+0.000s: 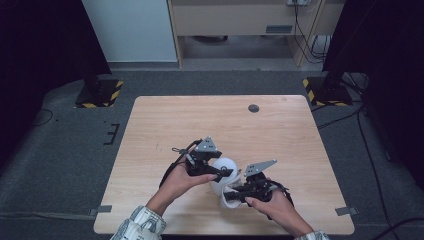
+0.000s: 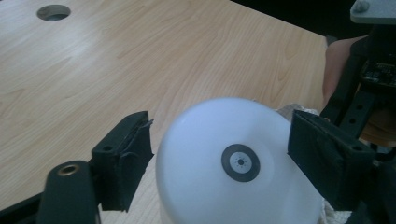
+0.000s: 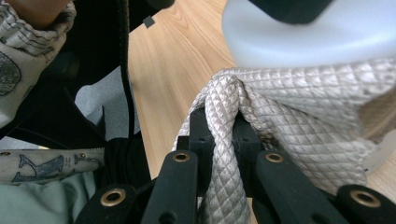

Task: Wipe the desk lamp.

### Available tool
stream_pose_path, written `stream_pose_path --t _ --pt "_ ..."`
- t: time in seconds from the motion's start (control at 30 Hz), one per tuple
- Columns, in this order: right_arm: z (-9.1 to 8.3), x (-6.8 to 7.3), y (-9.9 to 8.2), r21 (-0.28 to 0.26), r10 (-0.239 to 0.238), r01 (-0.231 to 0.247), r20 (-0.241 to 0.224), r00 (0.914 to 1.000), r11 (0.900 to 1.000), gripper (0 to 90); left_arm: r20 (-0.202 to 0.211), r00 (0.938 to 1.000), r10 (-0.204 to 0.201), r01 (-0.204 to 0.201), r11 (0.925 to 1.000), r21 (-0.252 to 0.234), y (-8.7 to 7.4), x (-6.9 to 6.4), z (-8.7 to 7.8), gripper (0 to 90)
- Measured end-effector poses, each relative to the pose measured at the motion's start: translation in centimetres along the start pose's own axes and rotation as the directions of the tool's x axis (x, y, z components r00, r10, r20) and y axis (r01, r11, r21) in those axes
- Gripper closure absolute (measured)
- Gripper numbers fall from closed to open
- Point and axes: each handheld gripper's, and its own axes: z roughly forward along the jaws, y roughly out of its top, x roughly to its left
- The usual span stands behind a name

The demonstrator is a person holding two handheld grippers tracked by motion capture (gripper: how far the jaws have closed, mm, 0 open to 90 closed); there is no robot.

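- Left hand-held gripper (image 1: 223, 173) sits around the white bowl (image 1: 223, 172), which is upside down on the desk (image 1: 200, 120); the 2 jaws flank it with small gaps, so it's open, not gripping.
- The bowl's base ring (image 2: 240, 162) faces up between those jaws.
- Right hand-held gripper (image 3: 223, 140) is clamped tight on a fold of the quilted cloth (image 3: 299, 102), right against the bowl.

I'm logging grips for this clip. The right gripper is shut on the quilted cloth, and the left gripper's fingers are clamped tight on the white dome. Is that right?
Not quite. The right gripper is indeed shut on the quilted cloth, but the left gripper is open: its fingers flank the white dome with gaps on both sides, as the left gripper view shows.
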Motion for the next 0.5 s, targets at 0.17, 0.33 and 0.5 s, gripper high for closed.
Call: stream_pose_path --t 0.17,0.33,0.5 --pt "-0.3 0.3 0.4 -0.057 -0.014 0.013 -0.017 0.9998 0.9983 82.6 0.013 0.9999 -0.006 0.006 0.9998 0.017 0.2 0.2 0.1 23.6" --pt "0.2 0.0 -0.2 -0.066 0.000 -0.002 -0.018 0.9998 0.9978 82.6 0.013 0.9999 -0.007 0.007 0.9998 0.018 0.3 0.2 0.1 23.8" --pt "0.8 -0.1 -0.4 -0.051 0.004 -0.004 -0.006 1.0000 0.9987 82.7 0.011 0.9999 -0.006 0.006 0.9998 0.018 0.3 0.1 0.1 23.8"
